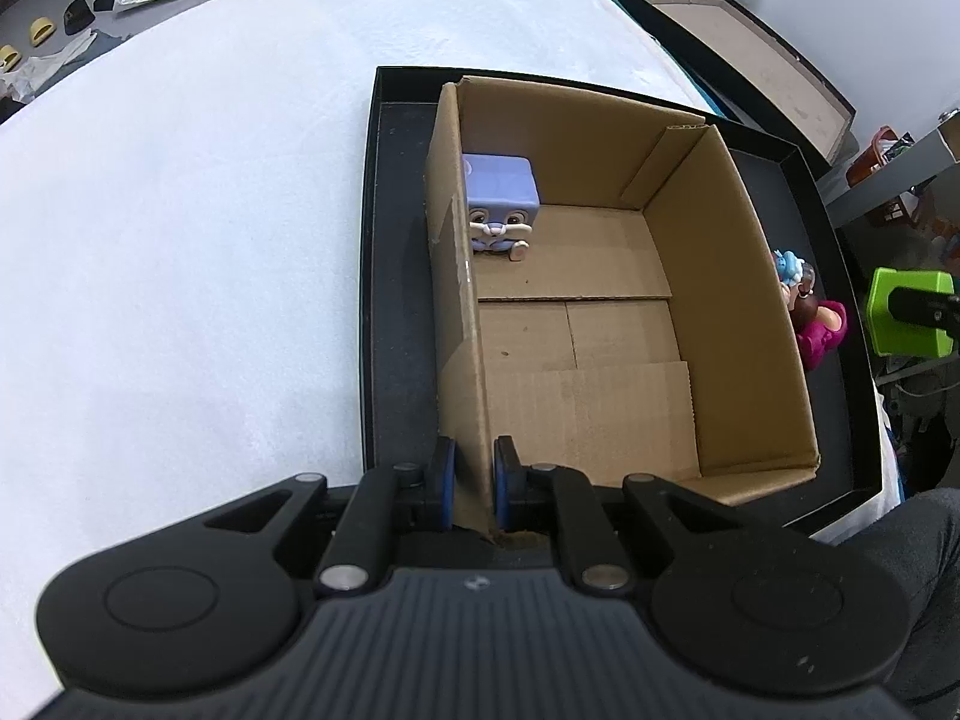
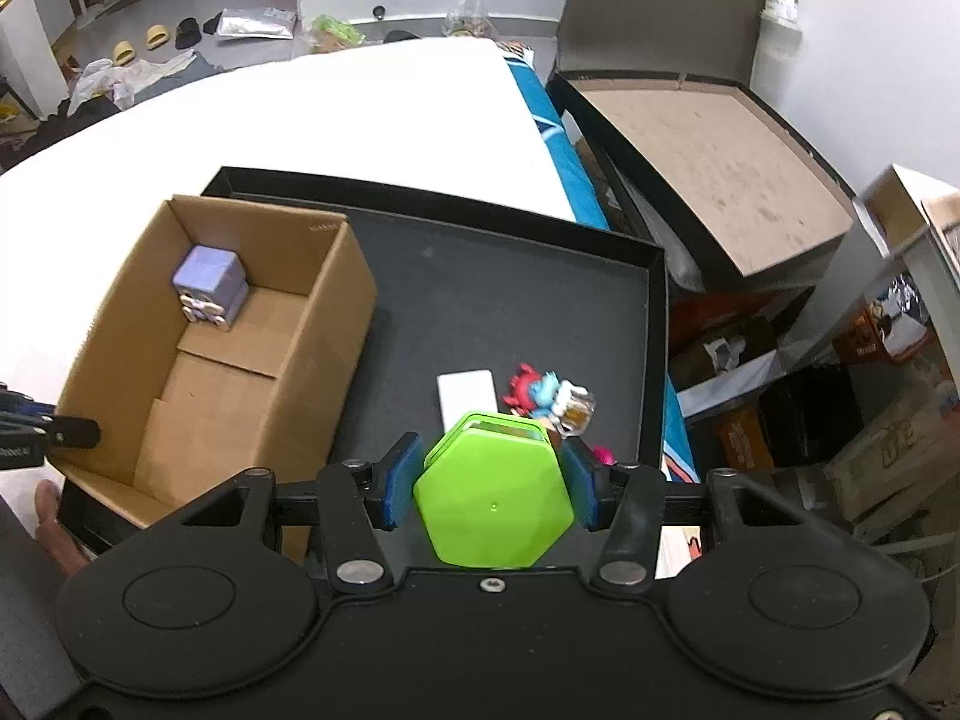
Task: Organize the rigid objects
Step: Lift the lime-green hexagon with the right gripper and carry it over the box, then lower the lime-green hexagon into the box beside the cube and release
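While left fingers (image 1: 474, 480) pinch the cardboard box (image 1: 738, 276) wall, right fingers (image 2: 491, 483) clamp a green case (image 2: 492, 507).

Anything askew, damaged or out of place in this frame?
Little stands out. The cardboard box sits slightly skewed in the black tray, its wall gripped by the left tongs. The right tongs hold a green case. No visible spills or damage.

White bedcover (image 2: 360, 114) filling the upper left, yellow slippers (image 2: 139, 43) and silver bag (image 2: 258, 23) lying on the floor beyond, empty brown-lined black lid (image 2: 714, 162) sitting upper right.
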A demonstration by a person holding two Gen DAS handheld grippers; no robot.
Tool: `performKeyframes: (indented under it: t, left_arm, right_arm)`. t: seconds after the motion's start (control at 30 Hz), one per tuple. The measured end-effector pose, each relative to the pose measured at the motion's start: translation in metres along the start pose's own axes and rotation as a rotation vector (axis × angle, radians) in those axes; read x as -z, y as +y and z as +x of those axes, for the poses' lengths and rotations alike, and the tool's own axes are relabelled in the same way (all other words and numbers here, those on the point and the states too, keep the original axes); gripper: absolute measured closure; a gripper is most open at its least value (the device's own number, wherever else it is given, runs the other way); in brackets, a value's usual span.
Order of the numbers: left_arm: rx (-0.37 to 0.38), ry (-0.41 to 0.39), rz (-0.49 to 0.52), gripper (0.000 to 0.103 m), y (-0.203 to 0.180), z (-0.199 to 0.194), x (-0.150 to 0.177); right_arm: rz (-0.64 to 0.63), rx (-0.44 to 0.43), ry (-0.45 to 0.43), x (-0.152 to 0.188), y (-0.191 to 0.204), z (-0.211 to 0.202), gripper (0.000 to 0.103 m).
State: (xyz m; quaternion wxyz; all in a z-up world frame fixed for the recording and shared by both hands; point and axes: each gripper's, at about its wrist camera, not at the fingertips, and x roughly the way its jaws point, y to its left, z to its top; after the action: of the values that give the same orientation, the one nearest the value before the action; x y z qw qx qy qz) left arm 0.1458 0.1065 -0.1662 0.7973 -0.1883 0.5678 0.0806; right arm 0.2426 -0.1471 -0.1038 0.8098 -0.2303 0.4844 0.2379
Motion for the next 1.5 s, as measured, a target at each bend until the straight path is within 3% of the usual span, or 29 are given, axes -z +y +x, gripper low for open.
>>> performKeyframes:
  t: [0.67,1.5]
  left_arm:
    - [0.054,-0.013,-0.023,0.090,0.010,-0.002,0.000]
    - [0.106,-0.007,-0.032,0.089,0.020,0.002,0.000]
  right_arm:
    - [-0.120,-0.053,-0.066,-0.041,0.059,-0.010,0.054]
    - [-0.238,-0.098,-0.012,-0.070,0.135,0.033,0.053]
